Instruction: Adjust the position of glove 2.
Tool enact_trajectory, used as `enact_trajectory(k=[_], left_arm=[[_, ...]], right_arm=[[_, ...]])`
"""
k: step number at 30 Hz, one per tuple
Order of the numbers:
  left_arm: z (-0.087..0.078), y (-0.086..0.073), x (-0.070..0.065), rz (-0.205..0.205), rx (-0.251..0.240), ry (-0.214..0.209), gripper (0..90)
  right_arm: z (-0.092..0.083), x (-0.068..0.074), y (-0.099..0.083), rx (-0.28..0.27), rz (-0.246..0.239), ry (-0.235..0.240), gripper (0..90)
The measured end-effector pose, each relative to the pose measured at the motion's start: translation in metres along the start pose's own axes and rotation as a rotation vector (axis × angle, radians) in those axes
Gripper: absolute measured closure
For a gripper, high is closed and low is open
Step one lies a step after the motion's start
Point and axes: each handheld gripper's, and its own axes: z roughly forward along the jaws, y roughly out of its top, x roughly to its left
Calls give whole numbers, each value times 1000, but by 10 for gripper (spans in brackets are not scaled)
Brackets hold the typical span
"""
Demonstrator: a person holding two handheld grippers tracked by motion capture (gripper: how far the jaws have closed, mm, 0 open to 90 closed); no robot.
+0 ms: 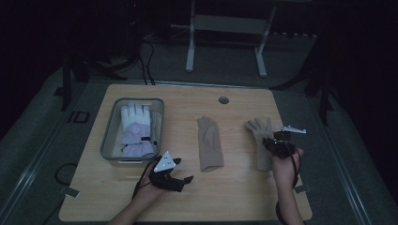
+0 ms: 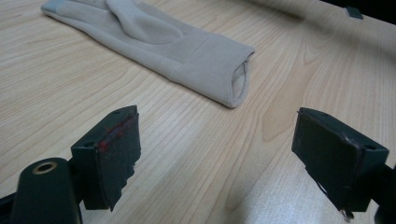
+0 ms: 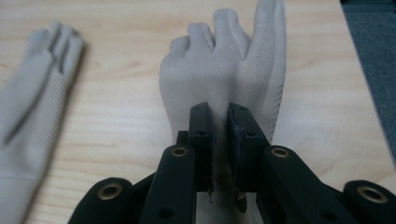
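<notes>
On the wooden table (image 1: 234, 187), two beige gloves lie flat, and everything else can be placed from the middle one. That middle glove (image 1: 209, 143) rests near the table's centre, fingers pointing away from the person, cuff toward them. To its right, near the table's right edge, lies the right-hand glove (image 1: 259, 136), likewise with fingers pointing away. The right gripper (image 1: 280, 140) sits over the cuff end of that glove; in the right gripper view its jaws stand close together and pinch a fold of the glove's fabric (image 3: 224, 84) just below the fingers, with the cloth drawn up between the two black pads. The middle glove shows at the left of that view (image 3: 32, 93), well apart from the pinched one.

To the left of the middle glove and a little nearer the person, the left gripper (image 1: 176, 180) hovers low over bare wood. Its jaws are spread wide with nothing between them, and in the left gripper view the middle glove's open cuff (image 2: 236, 77) lies just ahead of them, apart from both pads.

Farther left of the middle glove stands a clear bin (image 1: 109, 136), holding a thick white and lavender glove (image 1: 136, 129).
</notes>
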Motion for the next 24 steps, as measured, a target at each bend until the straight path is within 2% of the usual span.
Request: enact_trajectory(k=[3, 8, 11, 15, 17, 21, 23, 24], left_arm=[[0, 0, 0, 3, 3, 1, 159], [1, 0, 0, -1, 1, -2, 159], [2, 0, 0, 0, 3, -2, 159], [2, -1, 0, 3, 10, -2, 159], [2, -1, -1, 3, 9, -5, 159], [2, 0, -1, 2, 4, -5, 159], [1, 0, -1, 2, 4, -5, 159], [1, 0, -1, 3, 4, -4, 159]], right_arm=[[9, 1, -12, 31, -2, -19, 801], [20, 1, -24, 63, 13, -4, 772], [27, 2, -29, 88, 9, 12, 707], [31, 5, -33, 100, -27, 25, 631], [27, 5, -32, 91, -51, 37, 566], [17, -1, -26, 61, -105, 67, 505], [14, -6, -23, 37, -158, 88, 508], [14, -8, -21, 43, -192, 92, 509]])
